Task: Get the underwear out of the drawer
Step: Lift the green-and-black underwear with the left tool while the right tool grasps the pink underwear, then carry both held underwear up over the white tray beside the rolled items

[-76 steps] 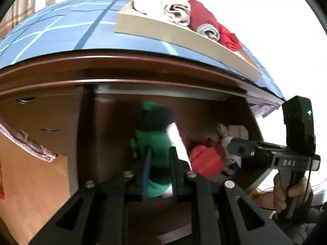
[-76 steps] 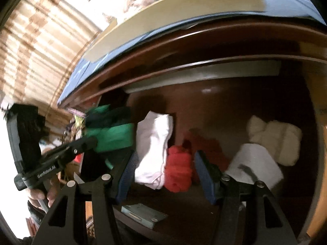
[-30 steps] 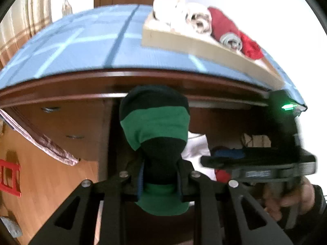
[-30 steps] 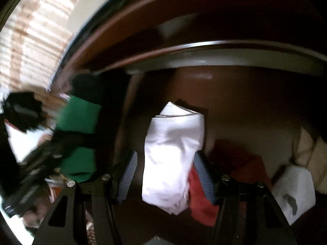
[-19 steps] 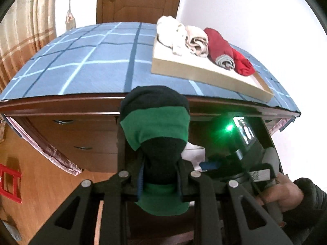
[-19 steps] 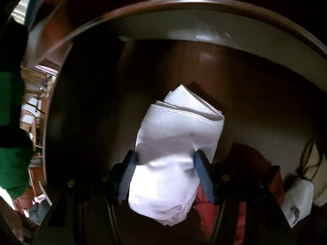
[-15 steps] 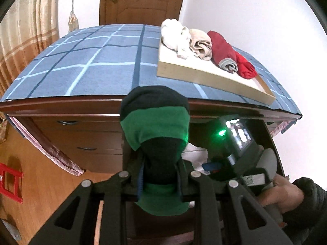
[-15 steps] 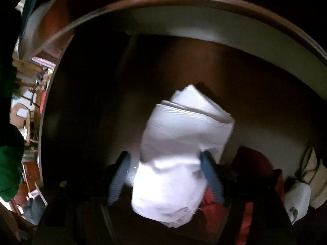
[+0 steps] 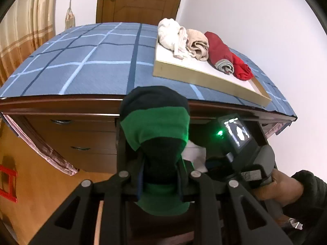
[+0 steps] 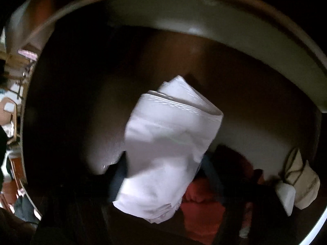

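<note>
Between the left gripper fingers, green-black underwear clamped; right gripper pinches white underwear inside drawer.

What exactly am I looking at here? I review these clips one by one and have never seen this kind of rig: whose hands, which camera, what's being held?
There is no robot. A person holds a handheld two-finger gripper in each hand, and each gripper carries a fisheye camera looking forward along its fingers.

The left wrist view is raised in front of a wooden dresser. The left gripper is shut on a rolled green and black garment. On the dresser's blue checked cloth sits a shallow tray with rolled white, beige and red garments. At the right you see the person's right hand holding the other device.

The right wrist view looks into the dark open drawer. The right gripper appears to hold a folded white garment, though the picture is blurred and dark. Red and beige items lie behind it.
</note>
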The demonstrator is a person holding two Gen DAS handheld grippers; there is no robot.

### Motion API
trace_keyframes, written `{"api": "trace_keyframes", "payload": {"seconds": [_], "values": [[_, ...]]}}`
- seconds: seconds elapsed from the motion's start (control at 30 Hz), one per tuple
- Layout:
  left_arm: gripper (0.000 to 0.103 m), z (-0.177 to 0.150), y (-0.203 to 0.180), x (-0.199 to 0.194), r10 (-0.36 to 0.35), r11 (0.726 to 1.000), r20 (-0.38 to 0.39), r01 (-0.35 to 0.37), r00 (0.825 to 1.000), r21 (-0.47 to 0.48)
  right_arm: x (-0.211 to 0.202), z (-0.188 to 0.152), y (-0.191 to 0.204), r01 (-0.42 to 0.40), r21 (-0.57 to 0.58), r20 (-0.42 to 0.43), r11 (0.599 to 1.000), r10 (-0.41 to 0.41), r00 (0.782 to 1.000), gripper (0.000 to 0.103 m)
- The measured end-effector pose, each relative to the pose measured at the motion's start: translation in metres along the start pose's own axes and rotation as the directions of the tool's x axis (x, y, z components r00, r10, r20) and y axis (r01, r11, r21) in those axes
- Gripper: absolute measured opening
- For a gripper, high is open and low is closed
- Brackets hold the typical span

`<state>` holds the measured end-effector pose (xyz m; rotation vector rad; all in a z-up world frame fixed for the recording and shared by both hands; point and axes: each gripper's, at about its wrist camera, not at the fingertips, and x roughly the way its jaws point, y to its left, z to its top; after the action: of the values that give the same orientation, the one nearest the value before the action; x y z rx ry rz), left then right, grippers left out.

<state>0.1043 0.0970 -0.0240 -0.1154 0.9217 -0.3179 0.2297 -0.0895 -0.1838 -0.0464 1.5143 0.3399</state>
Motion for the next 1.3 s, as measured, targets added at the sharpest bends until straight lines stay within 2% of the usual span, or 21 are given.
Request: {"api": "trace_keyframes", "payload": {"seconds": [0.03, 0.07, 0.13, 0.23, 0.4, 0.47, 0.6, 0.63, 0.77, 1.0, 1.07, 1.1, 1.3], "values": [[0.022, 0.000, -0.001, 0.000, -0.004, 1.000, -0.002, 0.004, 1.000, 0.002, -0.002, 0.001, -0.002, -0.018, -0.002, 0.011, 1.000, 0.018, 1.000, 0.042], [0.022, -0.001, -0.002, 0.001, -0.005, 1.000, -0.004, 0.005, 1.000, 0.003, -0.002, 0.001, -0.006, -0.073, 0.009, 0.007, 0.997, 0.073, 0.997, 0.031], [0.022, -0.001, -0.004, 0.000, -0.009, 1.000, -0.005, 0.009, 1.000, 0.006, -0.001, 0.001, -0.011, -0.161, 0.036, 0.008, 0.986, 0.161, 0.987, 0.029], [0.022, -0.001, -0.005, 0.000, -0.019, 1.000, -0.001, 0.019, 1.000, 0.006, -0.009, -0.006, -0.011, -0.218, 0.013, 0.064, 0.976, 0.217, 0.974, 0.027], [0.022, 0.001, -0.010, -0.001, -0.012, 1.000, 0.014, 0.012, 1.000, 0.010, -0.053, -0.026, -0.010, -0.280, -0.043, 0.245, 0.959, 0.282, 0.928, 0.027], [0.022, 0.001, -0.015, -0.003, -0.012, 1.000, 0.020, 0.012, 1.000, 0.025, -0.072, -0.036, -0.013, -0.284, -0.059, 0.321, 0.957, 0.288, 0.902, 0.027], [0.022, 0.002, -0.030, -0.006, -0.012, 0.998, 0.033, 0.011, 0.999, 0.055, -0.101, -0.053, -0.024, -0.296, -0.063, 0.412, 0.953, 0.295, 0.862, 0.027], [0.022, 0.002, -0.033, -0.007, -0.013, 0.998, 0.036, 0.011, 0.999, 0.057, -0.105, -0.045, -0.028, -0.293, -0.060, 0.430, 0.954, 0.289, 0.855, 0.027], [0.022, 0.002, -0.051, -0.010, -0.031, 0.996, 0.049, 0.027, 0.998, 0.080, -0.138, -0.070, -0.029, -0.257, -0.045, 0.517, 0.965, 0.243, 0.821, 0.027], [0.022, 0.005, -0.079, -0.018, -0.054, 0.993, 0.075, 0.046, 0.996, 0.111, -0.185, -0.103, -0.063, -0.255, -0.010, 0.601, 0.967, 0.210, 0.771, 0.027], [0.022, 0.008, -0.083, -0.021, -0.053, 0.992, 0.084, 0.043, 0.995, 0.115, -0.187, -0.114, -0.074, -0.258, -0.005, 0.615, 0.966, 0.206, 0.761, 0.027], [0.022, 0.009, -0.085, -0.022, -0.051, 0.992, 0.089, 0.040, 0.995, 0.118, -0.195, -0.117, -0.085, -0.257, -0.003, 0.623, 0.967, 0.203, 0.756, 0.027], [0.022, 0.020, -0.092, -0.027, -0.046, 0.991, 0.116, 0.030, 0.992, 0.132, -0.215, -0.112, -0.087, -0.248, -0.016, 0.663, 0.969, 0.196, 0.722, 0.027]]}}
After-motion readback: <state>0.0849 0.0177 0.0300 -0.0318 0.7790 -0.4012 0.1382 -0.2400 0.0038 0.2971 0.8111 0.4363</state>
